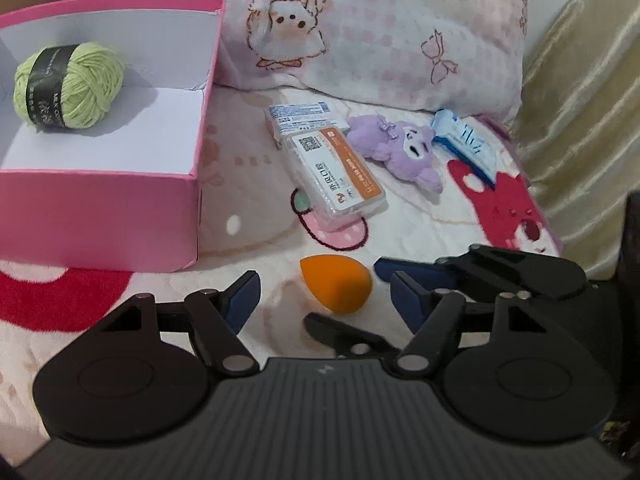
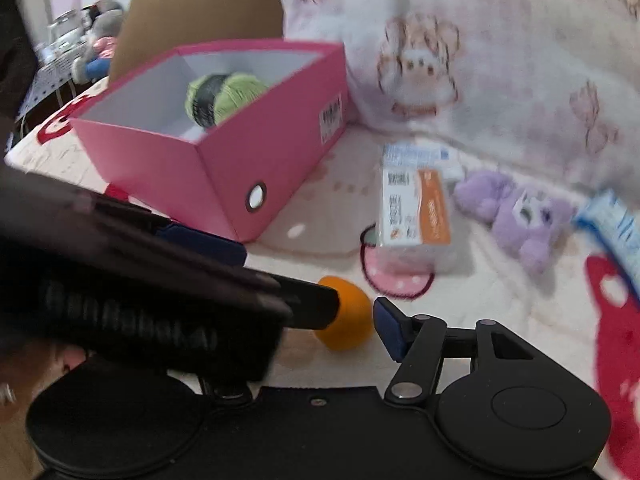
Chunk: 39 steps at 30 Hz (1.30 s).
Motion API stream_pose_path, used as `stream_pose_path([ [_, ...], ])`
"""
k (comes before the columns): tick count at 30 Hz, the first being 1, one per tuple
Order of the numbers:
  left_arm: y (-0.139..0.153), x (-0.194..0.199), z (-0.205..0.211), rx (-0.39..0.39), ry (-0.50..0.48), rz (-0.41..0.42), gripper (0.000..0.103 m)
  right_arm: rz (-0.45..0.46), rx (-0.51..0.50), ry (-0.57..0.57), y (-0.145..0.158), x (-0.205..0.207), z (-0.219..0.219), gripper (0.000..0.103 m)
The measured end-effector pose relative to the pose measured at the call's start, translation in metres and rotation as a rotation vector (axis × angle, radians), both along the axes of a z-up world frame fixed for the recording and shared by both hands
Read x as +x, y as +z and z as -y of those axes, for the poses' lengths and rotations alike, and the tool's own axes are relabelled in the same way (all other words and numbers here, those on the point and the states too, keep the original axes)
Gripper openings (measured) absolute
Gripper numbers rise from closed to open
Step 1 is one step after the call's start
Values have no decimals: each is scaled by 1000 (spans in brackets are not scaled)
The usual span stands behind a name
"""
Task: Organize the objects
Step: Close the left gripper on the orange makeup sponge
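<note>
An orange egg-shaped sponge [image 1: 336, 288] [image 2: 354, 322] lies on the patterned blanket. My left gripper [image 1: 324, 294] stands open around it, with a gap between each blue pad and the sponge. In the right wrist view the left gripper's black finger [image 2: 316, 306] crosses in from the left and reaches the sponge. My right gripper [image 2: 320, 322] comes in from the right, also open around the sponge; its right finger [image 2: 390, 330] sits just beside it and its left finger is hidden. A pink box [image 1: 100, 208] [image 2: 160, 168] holds a green yarn ball [image 1: 68, 84] [image 2: 224, 96].
Behind the sponge lie a clear case with an orange label [image 1: 336, 172] [image 2: 416, 208], a purple plush toy [image 1: 400, 148] [image 2: 516, 216] and a blue packet [image 1: 464, 144] [image 2: 612, 220]. A pink pillow [image 1: 380, 28] stands at the back, and brown cardboard [image 2: 200, 12] rises behind the box.
</note>
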<state>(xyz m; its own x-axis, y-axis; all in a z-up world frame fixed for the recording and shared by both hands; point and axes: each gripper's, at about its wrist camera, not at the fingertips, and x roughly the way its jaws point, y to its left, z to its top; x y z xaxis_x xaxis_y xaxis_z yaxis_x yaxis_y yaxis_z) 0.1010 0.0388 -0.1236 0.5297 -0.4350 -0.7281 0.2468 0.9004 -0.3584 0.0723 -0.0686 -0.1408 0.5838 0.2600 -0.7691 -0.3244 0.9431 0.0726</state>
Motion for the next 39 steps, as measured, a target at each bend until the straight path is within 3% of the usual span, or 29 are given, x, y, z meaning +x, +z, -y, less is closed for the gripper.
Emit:
stream_pose_path([
  [3, -9, 6, 3, -46, 33, -20, 62, 0, -19, -15, -4, 3, 0, 65],
  [6, -17, 10, 6, -100, 43, -52, 62, -31, 25, -58, -6, 6, 9, 65],
  [9, -24, 11, 11, -89, 49, -62, 56, -36, -8, -60, -10, 6, 7, 64],
  [16, -30, 12, 18, -81, 35, -51, 40, -80, -44, -111, -20, 14, 13, 42],
  [18, -30, 11, 22, -66, 21, -37, 36, -96, -36, -120, -23, 16, 17, 41],
  [39, -30, 7, 17, -124, 11, -58, 31, -87, -77, -92, -18, 6, 11, 35],
])
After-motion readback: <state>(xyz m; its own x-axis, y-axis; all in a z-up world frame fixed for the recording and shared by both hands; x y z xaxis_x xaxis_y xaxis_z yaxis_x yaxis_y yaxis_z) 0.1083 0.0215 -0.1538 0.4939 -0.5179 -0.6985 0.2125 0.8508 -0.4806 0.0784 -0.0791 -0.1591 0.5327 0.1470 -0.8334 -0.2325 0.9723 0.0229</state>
